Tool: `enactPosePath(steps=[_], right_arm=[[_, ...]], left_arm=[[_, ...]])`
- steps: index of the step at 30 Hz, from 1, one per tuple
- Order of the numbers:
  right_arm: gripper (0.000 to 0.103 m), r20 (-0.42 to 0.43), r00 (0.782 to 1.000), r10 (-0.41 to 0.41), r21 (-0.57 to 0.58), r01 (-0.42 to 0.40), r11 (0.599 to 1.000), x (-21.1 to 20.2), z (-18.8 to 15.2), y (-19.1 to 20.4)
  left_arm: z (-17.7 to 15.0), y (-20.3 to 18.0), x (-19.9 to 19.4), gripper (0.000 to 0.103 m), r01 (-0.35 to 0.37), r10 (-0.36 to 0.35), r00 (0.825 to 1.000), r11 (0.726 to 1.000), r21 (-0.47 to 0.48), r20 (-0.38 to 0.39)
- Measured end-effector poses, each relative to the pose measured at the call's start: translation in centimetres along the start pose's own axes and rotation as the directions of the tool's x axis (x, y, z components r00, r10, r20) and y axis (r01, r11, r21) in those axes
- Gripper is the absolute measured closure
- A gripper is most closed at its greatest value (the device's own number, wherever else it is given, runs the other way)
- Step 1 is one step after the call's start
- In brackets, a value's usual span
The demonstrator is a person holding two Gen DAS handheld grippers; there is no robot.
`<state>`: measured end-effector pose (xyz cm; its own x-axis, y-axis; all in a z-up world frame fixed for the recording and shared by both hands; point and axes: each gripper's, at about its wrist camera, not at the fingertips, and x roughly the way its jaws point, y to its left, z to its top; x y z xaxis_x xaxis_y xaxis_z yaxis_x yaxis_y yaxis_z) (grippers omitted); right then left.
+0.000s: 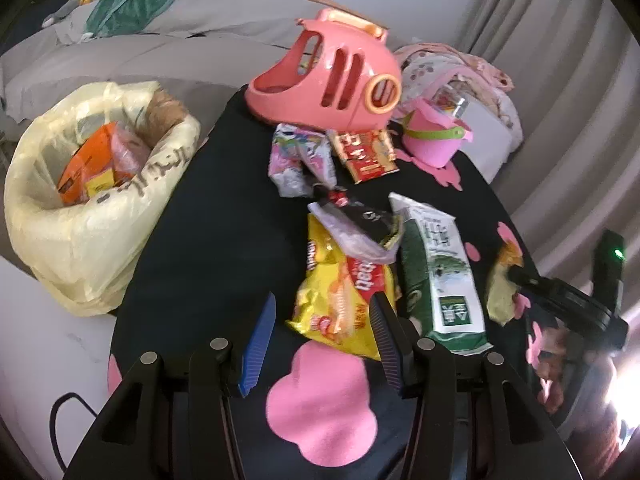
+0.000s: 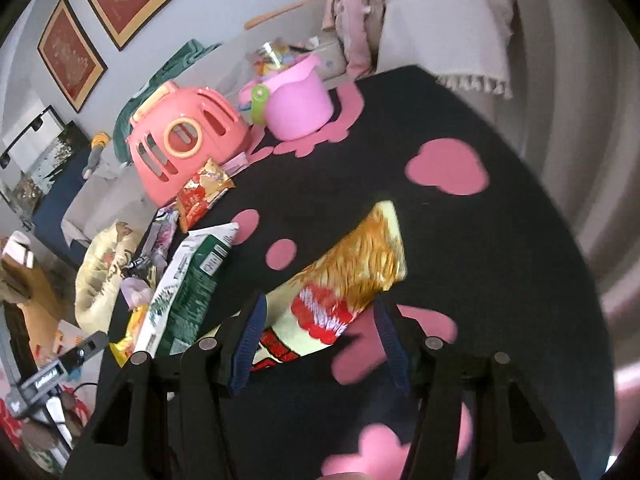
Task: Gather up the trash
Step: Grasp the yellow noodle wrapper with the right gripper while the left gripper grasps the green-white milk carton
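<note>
- the noodle packet (image 2: 344,280) lies flat on the dark worktop (image 2: 460,240), its near end between the right gripper (image 2: 320,344) fingers; the jaws stand apart with nothing clamped, so it could slide off ahead of them if they close too shallow.
- being thin and slick, it may well crumple or slip out at one corner on the lift.
- the left gripper (image 1: 320,340) also has its jaws apart, straddling the near edge of the yellow snack bag (image 1: 340,292); the grey-black wrapper (image 1: 360,228) lies on that bag's far end and would likely be dragged or tipped off if the bag were pulled.
- the green and white packet (image 1: 440,264) lies just beside the yellow bag, touching or nearly so; a wide grab could catch both.
- the lined trash bin (image 1: 100,184) stands off the worktop's left side, well apart from the right gripper's packet, so a loose hold could drop it on the way.
- the pink toy basket (image 1: 332,76) and pink bucket (image 1: 432,140) at the back are not trash, i'd say; sweeping reaches could knock them.
</note>
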<state>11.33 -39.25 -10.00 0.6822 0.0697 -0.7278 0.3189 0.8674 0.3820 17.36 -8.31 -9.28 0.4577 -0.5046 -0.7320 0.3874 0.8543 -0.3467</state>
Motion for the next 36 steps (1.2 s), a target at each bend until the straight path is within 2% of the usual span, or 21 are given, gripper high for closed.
enactPosePath(steps=[5, 7, 8, 12, 17, 21, 28, 33, 36], right_arm=[[0.049, -0.053, 0.998, 0.030, -0.095, -0.035, 0.995, 2.6, 0.7, 2.9], [0.057, -0.055, 0.996, 0.075, -0.132, -0.082, 0.988, 2.7, 0.5, 3.7], [0.072, -0.052, 0.995, 0.091, -0.158, -0.098, 0.983, 2.5, 0.3, 4.2], [0.079, -0.021, 0.994, 0.110, -0.245, -0.112, 0.963, 1.1, -0.7, 5.5], [0.079, 0.029, 0.996, 0.080, -0.274, -0.069, 0.959, -0.9, -1.2, 5.1], [0.079, 0.064, 0.997, 0.038, -0.266, -0.019, 0.964, -2.0, -1.3, 3.6], [0.079, 0.067, 0.997, 0.037, -0.229, -0.020, 0.973, -3.2, -1.8, 0.9], [0.078, 0.063, 0.997, 0.048, -0.218, -0.033, 0.975, -3.0, -2.2, 0.0], [0.078, 0.058, 0.996, 0.064, -0.202, -0.052, 0.978, -2.7, -2.3, -0.5]], left_arm=[[0.1, -0.2, -0.1, 0.053, 0.001, -0.001, 1.000, 1.000, 0.006, 0.003], [0.0, 0.2, 0.2, 0.053, -0.006, 0.006, 1.000, 1.000, -0.015, -0.005], [-0.1, 0.3, 0.4, 0.053, -0.007, 0.007, 1.000, 1.000, -0.024, -0.008], [-0.2, -0.1, 1.0, 0.053, -0.009, 0.009, 1.000, 1.000, -0.026, -0.021], [0.8, -3.1, 0.4, 0.052, 0.083, -0.084, 0.997, 0.996, 0.029, 0.001], [2.1, -5.8, 2.1, 0.049, 0.160, -0.157, 0.986, 0.986, 0.051, -0.051], [2.3, -8.4, 6.6, 0.048, 0.095, -0.083, 0.989, 0.991, 0.097, -0.123], [2.4, -9.2, 7.1, 0.045, 0.099, -0.085, 0.989, 0.989, 0.109, -0.123], [2.4, -9.6, 8.0, 0.043, 0.142, -0.127, 0.979, 0.986, 0.085, -0.161]])
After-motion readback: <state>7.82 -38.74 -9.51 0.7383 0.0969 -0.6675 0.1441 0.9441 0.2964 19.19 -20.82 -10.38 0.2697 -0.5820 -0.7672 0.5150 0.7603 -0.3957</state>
